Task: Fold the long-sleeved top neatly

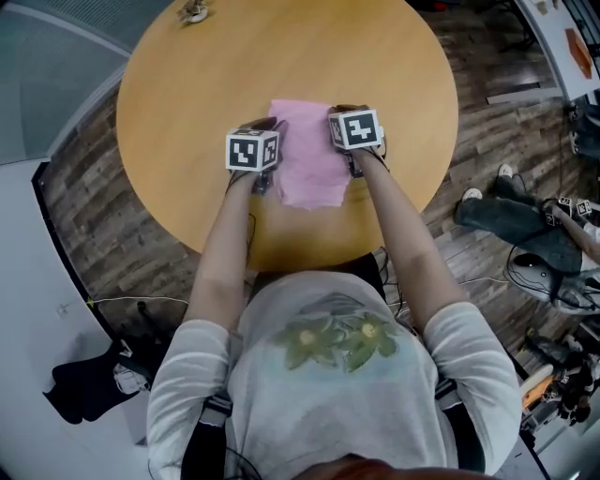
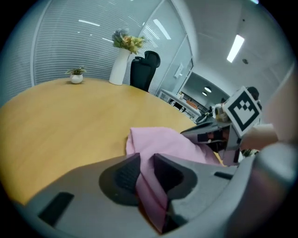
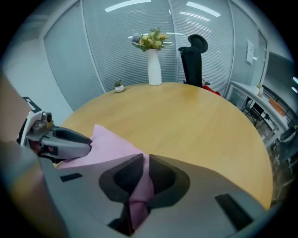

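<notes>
The pink long-sleeved top [image 1: 305, 159] lies folded into a narrow stack on the round wooden table [image 1: 216, 66], close to the near edge. My left gripper [image 1: 265, 125] is at the top's left edge. In the left gripper view its jaws [image 2: 145, 160] are shut on a fold of pink fabric [image 2: 160, 142]. My right gripper [image 1: 345, 112] is at the top's right edge. The right gripper view shows it [image 3: 145, 162] shut on a pinch of the same fabric [image 3: 109, 144]. Each gripper shows in the other's view, the right one [image 2: 209, 135] and the left one [image 3: 70, 142].
A small potted plant [image 1: 194, 11] stands at the table's far edge. A white vase of flowers [image 3: 153, 65] and a black office chair [image 3: 193, 58] are beyond it. A seated person's legs and shoes [image 1: 497, 202], cables and gear lie on the floor at right.
</notes>
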The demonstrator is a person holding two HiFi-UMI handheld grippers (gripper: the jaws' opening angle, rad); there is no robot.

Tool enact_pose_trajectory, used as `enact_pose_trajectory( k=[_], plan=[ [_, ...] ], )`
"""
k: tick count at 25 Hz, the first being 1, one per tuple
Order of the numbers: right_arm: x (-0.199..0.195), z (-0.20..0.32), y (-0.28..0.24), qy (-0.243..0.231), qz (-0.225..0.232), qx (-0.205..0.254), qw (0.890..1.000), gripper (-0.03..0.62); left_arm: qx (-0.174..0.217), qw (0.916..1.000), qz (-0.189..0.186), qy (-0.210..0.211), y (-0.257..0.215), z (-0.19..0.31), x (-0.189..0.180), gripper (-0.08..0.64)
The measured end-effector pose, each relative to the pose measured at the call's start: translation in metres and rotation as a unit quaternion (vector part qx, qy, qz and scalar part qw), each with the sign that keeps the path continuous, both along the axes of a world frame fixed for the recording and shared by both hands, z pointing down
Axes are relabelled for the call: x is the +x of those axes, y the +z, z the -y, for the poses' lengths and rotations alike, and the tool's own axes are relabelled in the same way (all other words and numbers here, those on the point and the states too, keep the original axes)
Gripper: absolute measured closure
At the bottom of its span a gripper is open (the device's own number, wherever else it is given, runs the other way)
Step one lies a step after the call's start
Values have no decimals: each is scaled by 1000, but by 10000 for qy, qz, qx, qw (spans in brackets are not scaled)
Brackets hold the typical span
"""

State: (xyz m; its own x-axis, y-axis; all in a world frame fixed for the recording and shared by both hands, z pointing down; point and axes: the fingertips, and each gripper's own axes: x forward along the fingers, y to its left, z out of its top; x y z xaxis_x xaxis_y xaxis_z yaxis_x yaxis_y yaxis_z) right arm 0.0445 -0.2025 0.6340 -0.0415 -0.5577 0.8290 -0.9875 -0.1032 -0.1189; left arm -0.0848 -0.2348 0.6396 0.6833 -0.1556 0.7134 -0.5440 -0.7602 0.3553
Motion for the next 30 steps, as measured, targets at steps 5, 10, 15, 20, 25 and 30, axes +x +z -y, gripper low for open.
enact_pose_trajectory(
  k=[5,10,15,20,25,30],
  plan=[
    [3,-1,2,-112,420,115,9990,538,80,9998,-60,-146,0,-3,3,471],
    [6,-5,-30,-47,1043,591,9928,520,-88,9990,-245,-365,-19,-2,3,470],
    [-20,-27,-68,-237,715,1260,9892,471,-57,9930,-939,-713,-58,-9,-10,469],
    [-41,-59,-98,-138,505,1748,9832,471,412,9896,-1168,-732,-97,-28,-22,470],
    [-61,-87,-124,-42,406,2121,9764,471,1038,9848,-1195,-719,-130,-50,-38,471],
    [-76,-110,-150,-15,351,2390,9704,471,1334,9782,-1367,-821,-156,-78,-54,472]
  ],
)
